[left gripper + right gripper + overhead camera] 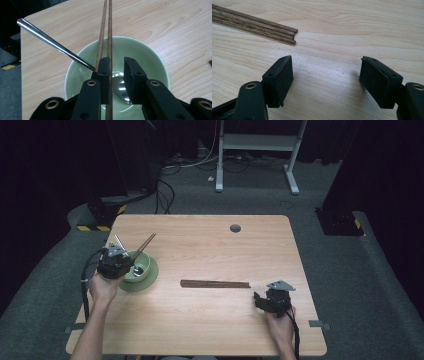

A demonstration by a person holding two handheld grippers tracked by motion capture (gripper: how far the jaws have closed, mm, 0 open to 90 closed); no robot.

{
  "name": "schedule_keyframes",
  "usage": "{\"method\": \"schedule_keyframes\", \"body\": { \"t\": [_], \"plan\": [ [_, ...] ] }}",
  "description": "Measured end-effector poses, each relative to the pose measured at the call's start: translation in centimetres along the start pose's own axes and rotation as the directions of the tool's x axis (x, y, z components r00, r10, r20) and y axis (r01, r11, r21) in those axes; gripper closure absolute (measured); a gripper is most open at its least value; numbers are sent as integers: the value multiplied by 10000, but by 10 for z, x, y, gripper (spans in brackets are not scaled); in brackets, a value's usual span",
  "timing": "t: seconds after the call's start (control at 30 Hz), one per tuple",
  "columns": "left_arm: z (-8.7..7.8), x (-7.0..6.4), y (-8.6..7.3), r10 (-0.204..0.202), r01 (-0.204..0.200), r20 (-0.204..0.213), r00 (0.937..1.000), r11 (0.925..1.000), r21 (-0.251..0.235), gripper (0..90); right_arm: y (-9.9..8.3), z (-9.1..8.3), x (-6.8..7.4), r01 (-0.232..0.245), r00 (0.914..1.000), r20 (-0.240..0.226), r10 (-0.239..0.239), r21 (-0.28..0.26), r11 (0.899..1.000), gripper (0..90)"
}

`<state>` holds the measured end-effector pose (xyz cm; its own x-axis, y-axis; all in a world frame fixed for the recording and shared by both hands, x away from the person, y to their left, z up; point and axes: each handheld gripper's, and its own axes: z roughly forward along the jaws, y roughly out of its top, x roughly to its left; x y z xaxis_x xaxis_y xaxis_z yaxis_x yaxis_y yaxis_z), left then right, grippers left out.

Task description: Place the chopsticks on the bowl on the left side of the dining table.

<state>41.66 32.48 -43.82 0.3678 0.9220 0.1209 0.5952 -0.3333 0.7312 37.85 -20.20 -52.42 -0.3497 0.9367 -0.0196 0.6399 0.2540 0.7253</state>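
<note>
Left hand-held gripper over green bowl, jaws partly apart, chopsticks between, unclamped. Right hand-held gripper wide apart above counter.

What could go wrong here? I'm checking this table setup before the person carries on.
The left claw hangs over the green bowl with a chopstick pair passing between its jaws; tightening or lifting could lever the leaning pair out, or tip the bowl.

The spoon beside them may get knocked.

The open right claw sits near the loose chopsticks; a nudge could scatter them.

spoon bowl behind left fingers
</note>
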Motion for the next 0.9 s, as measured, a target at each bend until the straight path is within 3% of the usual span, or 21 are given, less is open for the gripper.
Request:
{"method": "schedule_keyframes", "body": {
  "t": [0.2,0.33,0.5,0.73,0.9],
  "plan": [
    [-6,5,-1,-360,355,-237,9991,9991,-220,642,0,0,0,13,10000,0,-13,-3,10000,265],
    [-8,5,-5,-411,406,-600,9974,9991,-93,490,0,0,0,17,10000,3,-17,-3,10000,265],
    [-10,7,-12,-583,588,-805,9950,9983,28,431,0,0,0,12,10000,0,-12,-4,10000,265],
    [-16,5,-24,-742,733,-972,9925,9972,-123,431,0,0,0,17,10000,1,-17,-3,10000,265],
    [-16,7,-31,-870,870,-759,9933,9962,-42,523,0,0,0,16,10000,1,-16,-4,10000,266]
  ]
}}
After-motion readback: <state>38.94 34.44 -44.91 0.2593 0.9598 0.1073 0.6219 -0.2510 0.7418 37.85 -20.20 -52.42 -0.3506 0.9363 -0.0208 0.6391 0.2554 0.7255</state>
